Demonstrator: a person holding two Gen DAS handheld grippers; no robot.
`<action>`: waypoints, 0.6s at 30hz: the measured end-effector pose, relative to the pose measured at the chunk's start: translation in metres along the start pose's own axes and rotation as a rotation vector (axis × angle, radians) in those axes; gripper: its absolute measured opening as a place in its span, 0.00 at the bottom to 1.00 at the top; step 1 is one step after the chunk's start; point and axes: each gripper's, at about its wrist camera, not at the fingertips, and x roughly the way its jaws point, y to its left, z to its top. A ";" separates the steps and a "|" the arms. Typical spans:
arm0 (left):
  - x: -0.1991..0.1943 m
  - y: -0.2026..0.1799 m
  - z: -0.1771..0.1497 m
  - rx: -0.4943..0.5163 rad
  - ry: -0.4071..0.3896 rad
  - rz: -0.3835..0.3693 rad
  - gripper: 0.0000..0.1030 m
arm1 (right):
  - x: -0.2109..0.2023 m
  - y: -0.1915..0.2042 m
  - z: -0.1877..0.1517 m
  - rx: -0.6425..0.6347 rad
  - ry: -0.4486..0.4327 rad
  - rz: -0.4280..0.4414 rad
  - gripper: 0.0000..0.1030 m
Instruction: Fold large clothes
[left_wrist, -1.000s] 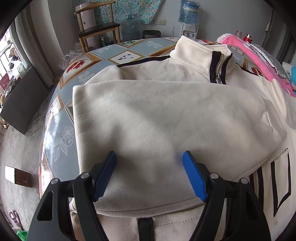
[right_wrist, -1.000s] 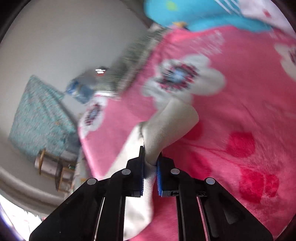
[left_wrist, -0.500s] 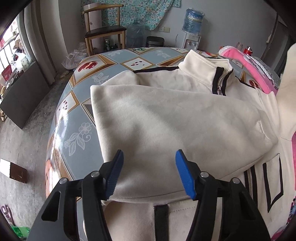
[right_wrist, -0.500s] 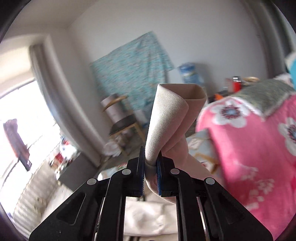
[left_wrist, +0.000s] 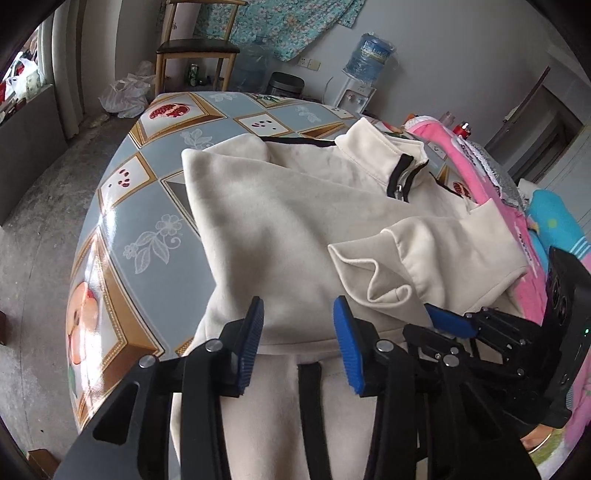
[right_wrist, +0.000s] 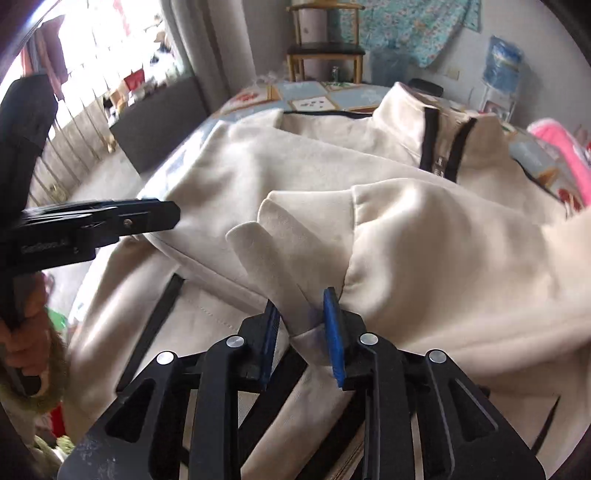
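Lying soft and creased, cream fleece jacket (left_wrist: 280, 221) | right gripper (right_wrist: 300, 325) tilted down, jaws opening around limp cuff (right_wrist: 273, 251) | left gripper (left_wrist: 297, 343) closing, nothing pinched.

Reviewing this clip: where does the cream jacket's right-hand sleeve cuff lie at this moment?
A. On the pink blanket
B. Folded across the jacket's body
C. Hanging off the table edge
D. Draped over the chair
B: the sleeve cuff lies across the cream jacket, just ahead of the opening right gripper.

The zip-neck sweatshirt (left_wrist: 295, 221) was cream with black trim; the tablecloth (left_wrist: 147, 206) grey-blue with gold-framed fruit and flower tiles; the blanket (left_wrist: 495, 192) pink; the gripper pads (left_wrist: 343, 347) blue.
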 end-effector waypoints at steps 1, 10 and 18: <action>0.001 -0.001 0.002 -0.008 0.005 -0.031 0.37 | -0.007 -0.006 -0.002 0.036 -0.003 0.043 0.53; 0.049 -0.027 0.027 -0.101 0.149 -0.181 0.37 | -0.069 -0.074 -0.047 0.272 -0.128 0.012 0.58; 0.069 -0.030 0.031 -0.160 0.183 -0.084 0.37 | -0.079 -0.121 -0.091 0.402 -0.167 -0.011 0.58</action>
